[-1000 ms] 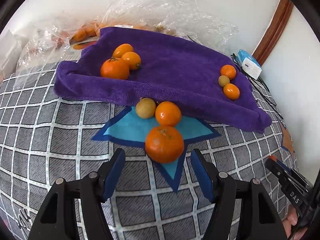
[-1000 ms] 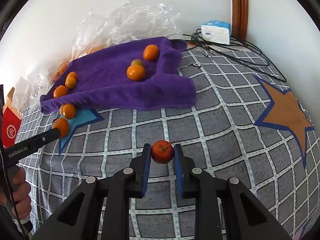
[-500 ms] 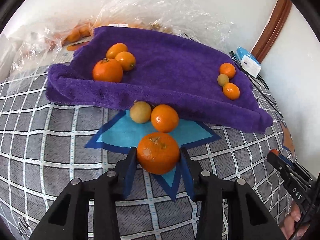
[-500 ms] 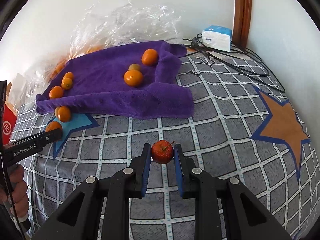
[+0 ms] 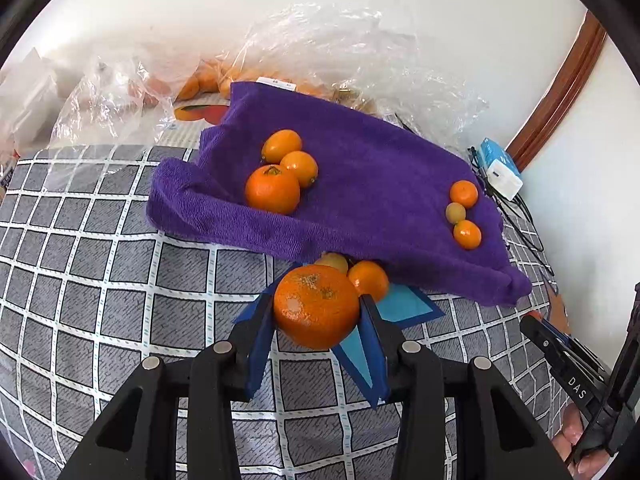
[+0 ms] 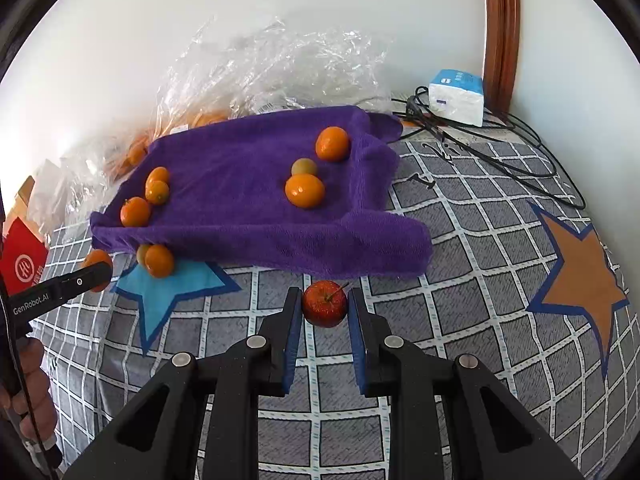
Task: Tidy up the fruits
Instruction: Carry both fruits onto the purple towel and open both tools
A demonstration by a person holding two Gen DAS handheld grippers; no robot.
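My left gripper (image 5: 316, 312) is shut on a large orange mandarin (image 5: 316, 306), held above the blue star patch (image 5: 404, 308). Just behind it an orange fruit (image 5: 369, 278) and a yellowish one (image 5: 334, 261) lie at the edge of the purple towel (image 5: 360, 184). Three orange fruits (image 5: 280, 172) sit at the towel's left, three smaller ones (image 5: 462, 212) at its right. My right gripper (image 6: 324, 306) is shut on a small red apple (image 6: 324, 307) with a stem, over the checked cloth in front of the towel (image 6: 248, 184). The left gripper's tip with the mandarin (image 6: 96, 260) shows at the right wrist view's left edge.
Crumpled clear plastic bags (image 5: 320, 52) with more oranges lie behind the towel against the white wall. A white and blue box (image 6: 456, 98) and black cables (image 6: 500, 144) sit at the back right. An orange star patch (image 6: 576, 268) marks the cloth at the right. A red carton (image 6: 22, 256) stands far left.
My left gripper closed on the large mandarin and lifted it toward the towel. My right gripper, still holding the apple, moved nearer the towel's front edge.
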